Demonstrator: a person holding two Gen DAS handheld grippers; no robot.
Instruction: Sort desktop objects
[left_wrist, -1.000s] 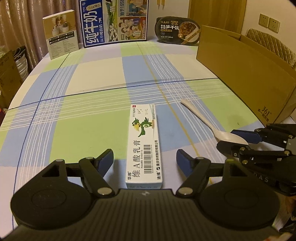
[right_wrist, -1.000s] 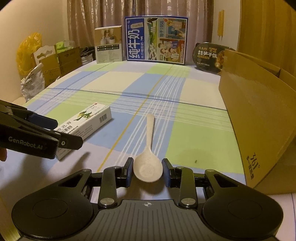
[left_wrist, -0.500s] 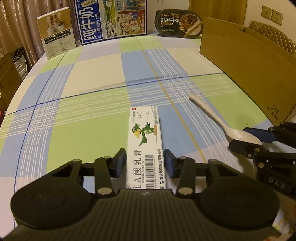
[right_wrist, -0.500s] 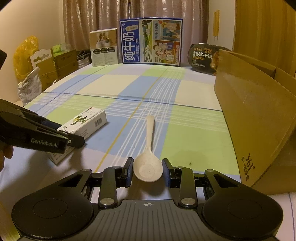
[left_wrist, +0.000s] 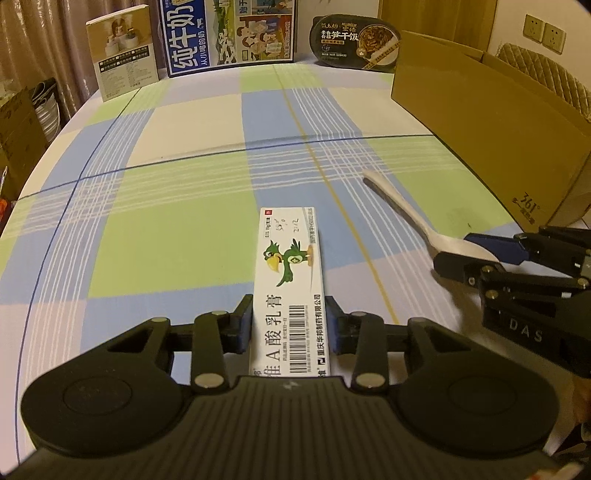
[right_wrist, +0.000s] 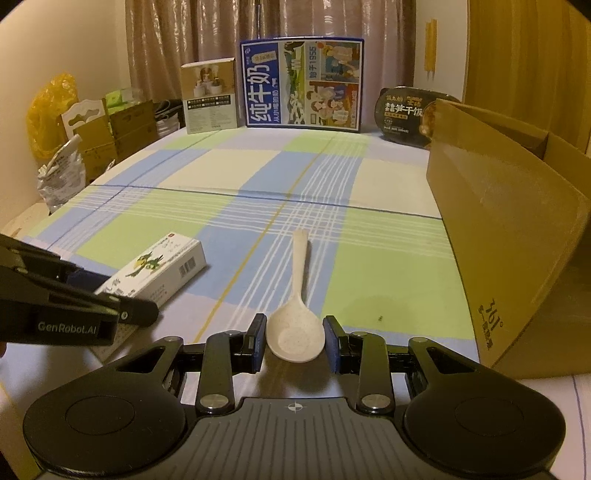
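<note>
Progress: early, by the look of it. Nothing seen sorted yet; both items on the cloth, neither lifted as far as I can tell.

L gripper: jaws narrow, pads against both long sides of the med box near its barcode end. Box lies flat, lengthwise along the fingers, far end pointing up the table. Looks gripped.

R gripper: jaws narrow, pads touching, or just about, the sides of the spoon bowl. Can't tell if it's pinched tight. Spoon flat, bowl up, handle pointing away from the tool. Spoon sits right of box, apart from it.

Containers: carton on R side of table, open top, near spoon. Inside hidden by its near wall in both views, so contents unknown. Likely the drop spot, but that's a guess.

Left to do: lift both, carry to their places, release. Back edge: milk box, small box, meal tub, all upright, untouched; can't say if they're part of the sort.
</note>
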